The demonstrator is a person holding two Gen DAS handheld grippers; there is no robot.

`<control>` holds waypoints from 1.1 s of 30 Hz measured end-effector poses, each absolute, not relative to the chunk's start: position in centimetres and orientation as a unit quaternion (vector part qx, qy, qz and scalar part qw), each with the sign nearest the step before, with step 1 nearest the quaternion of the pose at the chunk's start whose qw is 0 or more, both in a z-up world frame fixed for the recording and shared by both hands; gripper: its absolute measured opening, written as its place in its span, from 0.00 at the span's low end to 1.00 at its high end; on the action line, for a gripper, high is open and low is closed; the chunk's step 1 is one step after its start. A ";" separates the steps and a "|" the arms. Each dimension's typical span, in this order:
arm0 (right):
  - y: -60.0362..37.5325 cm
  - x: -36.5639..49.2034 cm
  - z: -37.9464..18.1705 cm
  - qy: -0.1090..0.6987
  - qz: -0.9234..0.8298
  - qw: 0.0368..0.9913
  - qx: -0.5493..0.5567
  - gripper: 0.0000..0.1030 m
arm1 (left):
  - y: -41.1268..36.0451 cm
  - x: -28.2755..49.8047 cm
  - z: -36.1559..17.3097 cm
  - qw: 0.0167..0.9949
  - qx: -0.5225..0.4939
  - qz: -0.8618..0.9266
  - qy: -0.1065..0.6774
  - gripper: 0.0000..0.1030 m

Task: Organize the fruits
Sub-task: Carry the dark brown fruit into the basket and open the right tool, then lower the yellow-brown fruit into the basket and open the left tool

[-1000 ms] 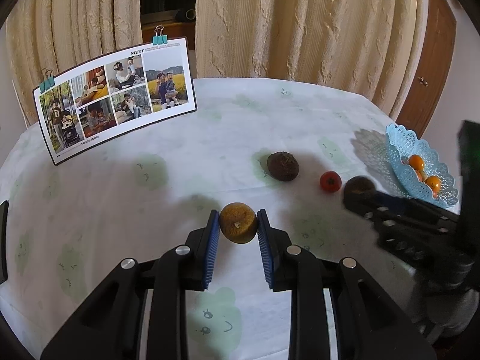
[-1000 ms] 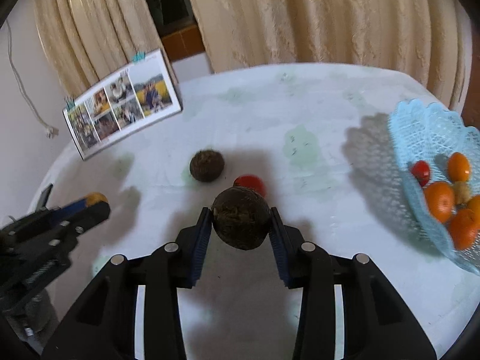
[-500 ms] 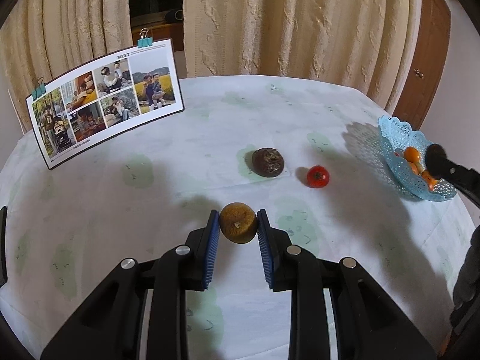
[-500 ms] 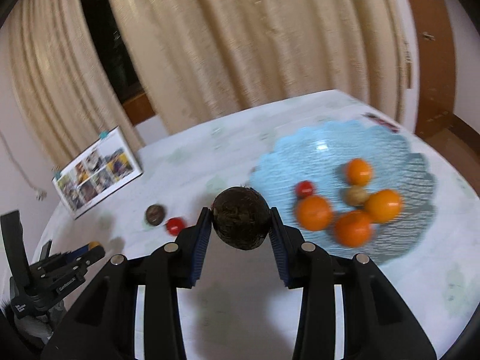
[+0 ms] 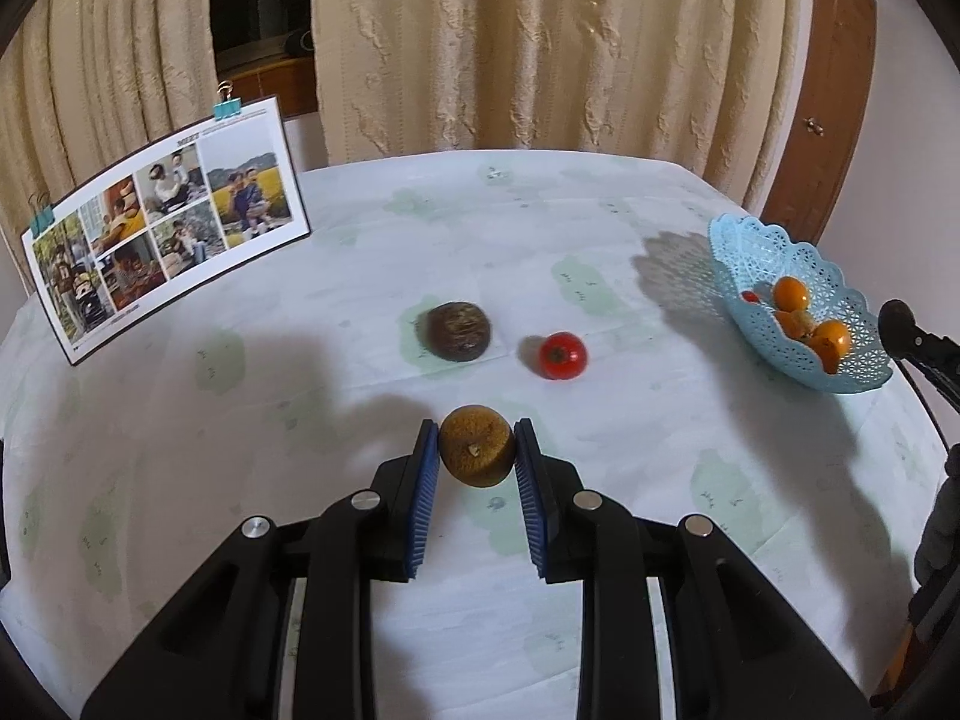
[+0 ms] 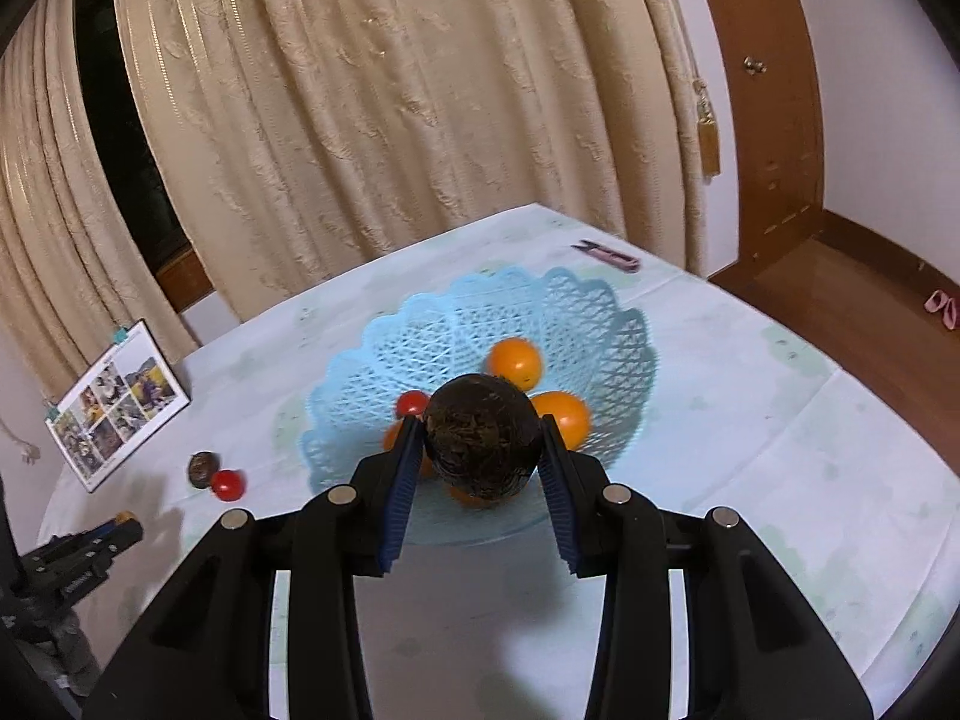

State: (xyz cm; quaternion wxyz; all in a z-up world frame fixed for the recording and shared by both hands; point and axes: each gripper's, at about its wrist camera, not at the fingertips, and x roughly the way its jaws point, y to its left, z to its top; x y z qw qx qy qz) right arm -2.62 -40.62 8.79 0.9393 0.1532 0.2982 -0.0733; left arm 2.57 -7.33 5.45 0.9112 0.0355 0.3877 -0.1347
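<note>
My left gripper (image 5: 477, 450) is shut on a small brown-yellow fruit (image 5: 477, 447), held above the tablecloth. Ahead of it lie a dark brown fruit (image 5: 457, 330) and a red tomato (image 5: 561, 355). My right gripper (image 6: 480, 441) is shut on a large dark brown fruit (image 6: 480, 435), held over the near side of the blue lattice basket (image 6: 558, 312). The basket holds oranges (image 6: 515, 360), a small red tomato (image 6: 411, 403) and more fruit partly hidden behind the held one. In the left wrist view the basket (image 5: 744, 264) sits at the right, with the right gripper's tip (image 5: 897, 324) beside it.
A photo board (image 5: 162, 228) stands at the back left of the round table. Curtains hang behind the table and a wooden door is at the right. A small pink-and-black tool (image 6: 609, 255) lies near the far table edge beyond the basket.
My right gripper has swung right with the dark fruit, from near the loose fruits to over the basket. My left gripper has shifted slightly, still holding its fruit.
</note>
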 end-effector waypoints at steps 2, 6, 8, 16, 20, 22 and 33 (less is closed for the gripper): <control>-40.9 -2.7 8.6 0.297 -0.079 0.940 0.150 0.39 | -8.0 2.5 5.6 0.911 0.039 -0.138 0.387 0.25; -42.0 -3.2 8.4 0.283 -0.088 0.940 0.170 0.46 | -9.2 2.5 5.9 0.911 0.046 -0.145 0.384 0.25; -42.3 -3.4 8.5 0.273 -0.096 0.942 0.172 0.46 | -10.0 2.5 6.1 0.910 0.050 -0.150 0.383 0.25; -42.8 -5.3 8.0 0.210 -0.172 0.950 0.157 0.56 | -14.2 2.1 7.1 0.904 0.062 -0.195 0.376 0.25; -43.5 -5.9 7.8 0.194 -0.183 0.948 0.172 0.57 | -16.5 2.2 7.7 0.897 0.058 -0.227 0.375 0.25; -43.6 -5.9 7.7 0.195 -0.184 0.947 0.176 0.57 | -17.7 2.4 7.8 0.894 0.058 -0.239 0.374 0.25; -44.2 -6.4 7.6 0.186 -0.195 0.943 0.195 0.65 | -24.0 2.7 8.3 0.878 0.075 -0.297 0.368 0.25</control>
